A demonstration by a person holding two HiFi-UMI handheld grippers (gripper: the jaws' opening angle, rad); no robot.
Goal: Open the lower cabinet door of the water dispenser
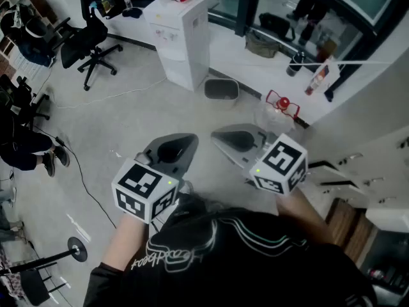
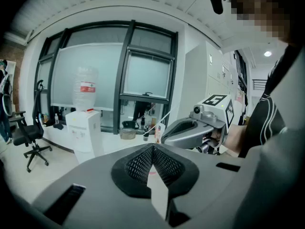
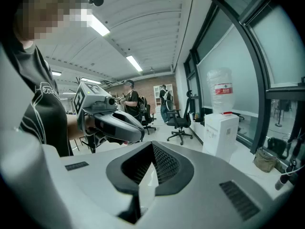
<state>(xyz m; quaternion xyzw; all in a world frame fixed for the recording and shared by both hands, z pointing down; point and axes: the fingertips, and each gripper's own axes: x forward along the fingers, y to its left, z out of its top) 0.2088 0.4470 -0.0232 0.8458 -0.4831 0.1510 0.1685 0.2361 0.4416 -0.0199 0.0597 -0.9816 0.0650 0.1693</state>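
Observation:
The white water dispenser (image 1: 182, 34) stands against the window ledge at the far side of the floor, with a clear bottle on top; its lower cabinet door looks closed. It also shows in the left gripper view as the dispenser (image 2: 86, 132) and in the right gripper view as the dispenser (image 3: 220, 132). My left gripper (image 1: 185, 139) and right gripper (image 1: 220, 136) hang side by side close to my body, well short of the dispenser. Both are shut and hold nothing: left gripper (image 2: 152, 148), right gripper (image 3: 153, 144).
A black office chair (image 1: 89, 43) stands left of the dispenser and a grey bin (image 1: 221, 89) just right of it. A red-and-white object (image 1: 282, 104) lies near the curved white ledge (image 1: 364, 101), which carries bottles (image 1: 316, 78). A cable (image 1: 83, 171) crosses the floor. A seated person (image 1: 19, 146) is at left.

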